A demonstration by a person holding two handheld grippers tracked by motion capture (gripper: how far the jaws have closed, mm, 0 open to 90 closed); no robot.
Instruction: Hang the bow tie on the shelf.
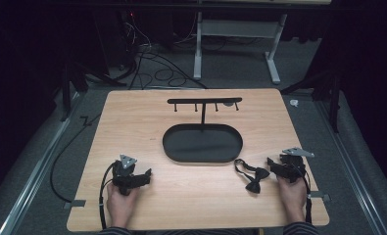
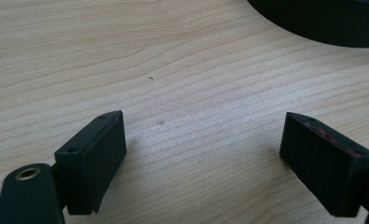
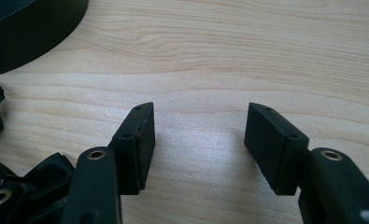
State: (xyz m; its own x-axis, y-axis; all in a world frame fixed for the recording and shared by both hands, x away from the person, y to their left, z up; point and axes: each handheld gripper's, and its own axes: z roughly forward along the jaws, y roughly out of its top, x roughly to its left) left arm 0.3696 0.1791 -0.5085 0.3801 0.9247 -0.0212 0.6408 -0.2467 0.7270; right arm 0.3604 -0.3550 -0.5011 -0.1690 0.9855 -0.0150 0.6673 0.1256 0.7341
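High view: a black bow tie [image 1: 251,175] lies on the wooden counter [image 1: 196,200], just beside the right gripper [image 1: 274,169] and in front of the black oval tray [image 1: 202,142] — its bare inside holds just the post of a hook rack [image 1: 204,102]. The left gripper [image 1: 144,177] rests well apart. Both grippers' fingers [image 2: 91,158] are spread, gripping nothing.

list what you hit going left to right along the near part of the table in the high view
left gripper → bow tie → right gripper
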